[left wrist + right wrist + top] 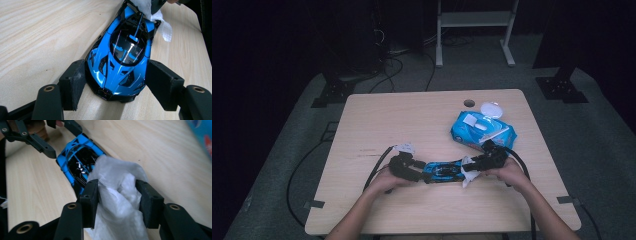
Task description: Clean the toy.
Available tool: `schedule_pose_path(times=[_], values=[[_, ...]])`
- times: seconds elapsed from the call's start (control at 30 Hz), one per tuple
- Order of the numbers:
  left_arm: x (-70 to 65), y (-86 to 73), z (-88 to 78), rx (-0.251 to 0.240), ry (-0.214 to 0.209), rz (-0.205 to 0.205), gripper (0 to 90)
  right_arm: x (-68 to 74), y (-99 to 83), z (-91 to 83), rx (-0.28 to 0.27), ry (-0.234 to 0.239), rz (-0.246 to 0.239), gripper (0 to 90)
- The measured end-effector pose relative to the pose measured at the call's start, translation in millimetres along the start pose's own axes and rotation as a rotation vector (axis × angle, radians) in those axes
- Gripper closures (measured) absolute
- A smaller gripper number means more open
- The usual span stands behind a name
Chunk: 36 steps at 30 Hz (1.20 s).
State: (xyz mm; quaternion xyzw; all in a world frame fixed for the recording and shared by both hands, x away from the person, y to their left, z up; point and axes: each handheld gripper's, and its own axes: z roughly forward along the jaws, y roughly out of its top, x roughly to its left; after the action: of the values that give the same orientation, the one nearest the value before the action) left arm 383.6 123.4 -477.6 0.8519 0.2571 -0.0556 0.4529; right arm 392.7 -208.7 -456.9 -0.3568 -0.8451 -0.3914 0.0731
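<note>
Car: glossy blue-and-black toy sports car [443, 171] lies lower centre of table, long axis left-right. My left gripper [116, 87] pinches its nose end. My right gripper [117, 195], nearer tail, straddles crumpled white wet wipe [117, 187], jaws part-spread; grip uncertain.

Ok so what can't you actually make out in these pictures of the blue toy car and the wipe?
- Rear of the blue toy car: right gripper view, covered by the white wipe.
- Car's wheels: left gripper view, hidden under its body and behind the left gripper's fingers.
- Print on the wipes pack: high view, too small; cut off by the edge in the right gripper view.
- Whether the right gripper presses the wipe: folds hide the contact.
</note>
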Motion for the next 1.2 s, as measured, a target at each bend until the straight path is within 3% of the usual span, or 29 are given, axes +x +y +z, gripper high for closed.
schedule_pose_path(times=[0.07,0.2,0.27,0.33,0.43,0.47,0.5,0.53,0.57,0.6,0.63,0.7,0.73,0.8,0.83,0.87,0.93,0.97,1.03,1.13,1.17,1.2], values=[[-0.3,-0.7,-0.2,-0.003,0.001,0.003,32.7,0.5,0.2,4.6,0.010,0.025,-0.006,58.8],[-0.2,-3.8,-1.3,-0.020,0.002,0.006,32.6,4.6,0.8,6.5,0.012,0.007,-0.044,59.5],[1.0,-4.8,-0.1,0.000,-0.001,-0.009,26.7,7.1,-1.9,6.9,-0.011,-0.006,-0.079,60.4],[-1.0,-4.0,0.8,0.004,0.011,0.002,24.2,11.1,-6.3,6.9,-0.050,-0.014,-0.117,60.8],[-1.5,-2.8,1.3,0.014,0.009,0.007,23.2,16.2,-10.5,5.7,-0.077,-0.039,-0.159,60.9],[-1.9,-2.7,2.0,0.015,-0.002,0.014,23.1,19.8,-12.5,5.0,-0.091,-0.060,-0.195,60.9],[-1.9,-2.7,2.0,0.015,-0.002,0.014,23.1,19.8,-12.5,5.0,-0.091,-0.060,-0.195,60.9],[-2.2,-2.7,2.7,0.017,-0.018,0.014,23.1,26.3,-15.7,3.3,-0.109,-0.092,-0.255,61.0],[-2.2,-2.7,2.7,0.017,-0.018,0.014,23.2,26.3,-15.7,3.3,-0.109,-0.092,-0.255,61.0],[-1.9,-1.9,3.9,0.019,-0.034,0.007,23.3,33.2,-19.3,2.3,-0.130,-0.131,-0.320,61.0],[-1.9,-1.9,3.9,0.019,-0.034,0.007,23.6,33.2,-19.3,2.3,-0.130,-0.131,-0.320,61.0],[-0.6,-1.5,7.0,0.002,-0.073,-0.011,28.2,42.9,-24.2,1.6,-0.149,-0.167,-0.399,61.6],[-1.0,-1.5,7.5,-0.006,-0.089,0.001,34.2,46.0,-25.0,2.0,-0.151,-0.179,-0.418,61.6],[-5.1,-0.1,6.5,-0.011,-0.057,0.049,36.6,50.2,-24.9,3.3,-0.153,-0.208,-0.439,61.5],[-5.1,-0.1,6.5,-0.011,-0.057,0.049,37.8,50.2,-24.9,3.3,-0.153,-0.208,-0.439,61.5],[-8.1,1.1,2.7,-0.034,-0.020,0.096,41.2,50.3,-23.4,3.2,-0.158,-0.235,-0.442,62.5],[-11.3,3.1,-1.1,-0.060,0.028,0.147,47.0,47.8,-20.3,2.5,-0.177,-0.262,-0.423,65.3],[-11.3,3.1,-1.1,-0.060,0.028,0.147,48.6,46.2,-18.4,2.5,-0.185,-0.270,-0.412,66.2],[-15.7,3.4,-1.4,-0.076,0.090,0.211,49.1,43.6,-15.9,3.9,-0.199,-0.279,-0.390,66.9],[-23.5,-0.3,-3.1,-0.112,0.116,0.302,53.6,45.7,-18.1,3.1,-0.199,-0.304,-0.395,69.2],[-23.5,-0.3,-3.1,-0.112,0.116,0.302,55.2,45.7,-18.1,3.1,-0.199,-0.304,-0.395,69.2],[-28.4,-1.3,-3.8,-0.107,0.128,0.353,56.2,45.8,-21.5,0.5,-0.202,-0.296,-0.388,70.8]])
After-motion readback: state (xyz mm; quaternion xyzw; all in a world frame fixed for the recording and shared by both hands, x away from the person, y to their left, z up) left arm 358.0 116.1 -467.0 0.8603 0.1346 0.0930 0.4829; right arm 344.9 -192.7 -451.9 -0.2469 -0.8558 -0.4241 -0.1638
